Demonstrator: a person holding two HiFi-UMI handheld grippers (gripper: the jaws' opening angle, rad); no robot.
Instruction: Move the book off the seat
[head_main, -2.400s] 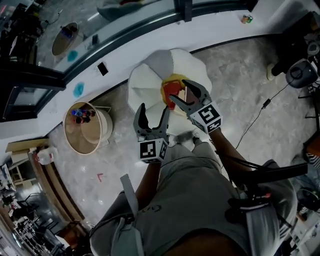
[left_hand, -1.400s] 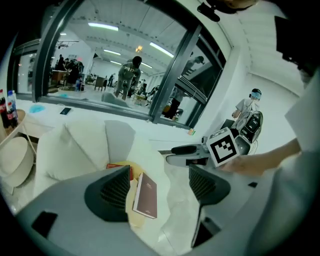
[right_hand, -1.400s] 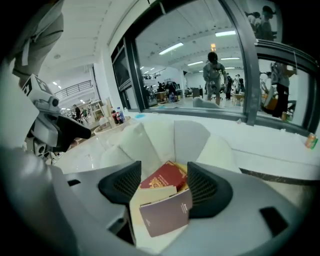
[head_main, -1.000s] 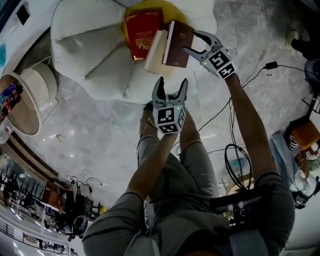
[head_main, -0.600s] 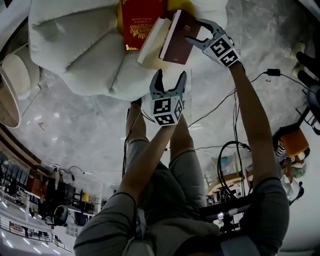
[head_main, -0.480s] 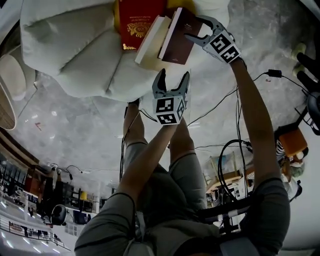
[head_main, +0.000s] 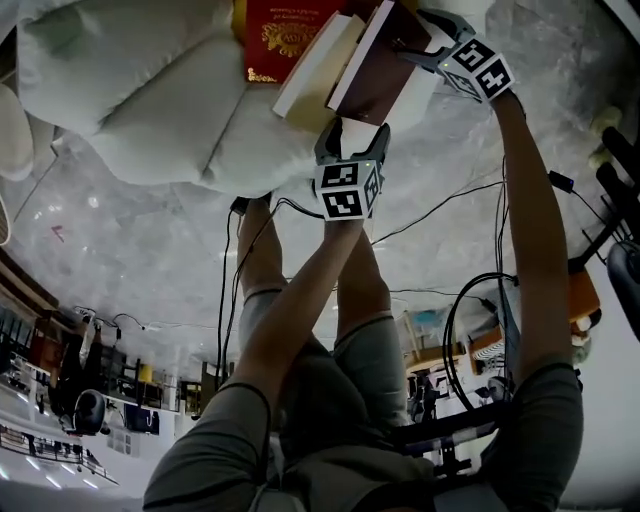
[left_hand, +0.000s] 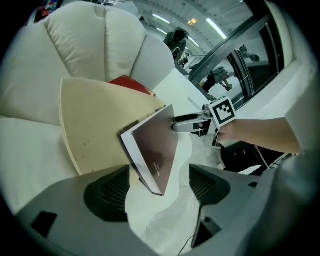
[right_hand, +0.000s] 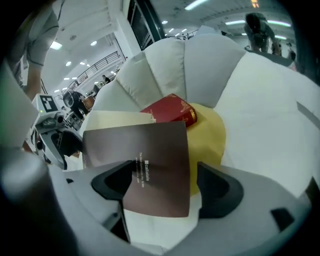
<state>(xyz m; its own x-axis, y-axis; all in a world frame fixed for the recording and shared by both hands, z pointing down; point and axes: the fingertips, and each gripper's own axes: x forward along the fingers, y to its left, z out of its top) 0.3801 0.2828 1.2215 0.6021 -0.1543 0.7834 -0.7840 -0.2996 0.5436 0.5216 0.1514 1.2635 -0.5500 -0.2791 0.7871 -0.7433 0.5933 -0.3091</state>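
White seat (head_main: 150, 100) holds the brown book (head_main: 375, 75), propped open. Right gripper (head_main: 412, 38) has just been opening, with the cover between its spread jaws. Left gripper (head_main: 357, 132) is spread just below the book. Right gripper view shows the seat's yellow middle (right_hand: 212, 135); left gripper view does not.

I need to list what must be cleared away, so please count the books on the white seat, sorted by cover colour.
red book: 1
cream book: 1
brown book: 1
Total: 3 books on the white seat
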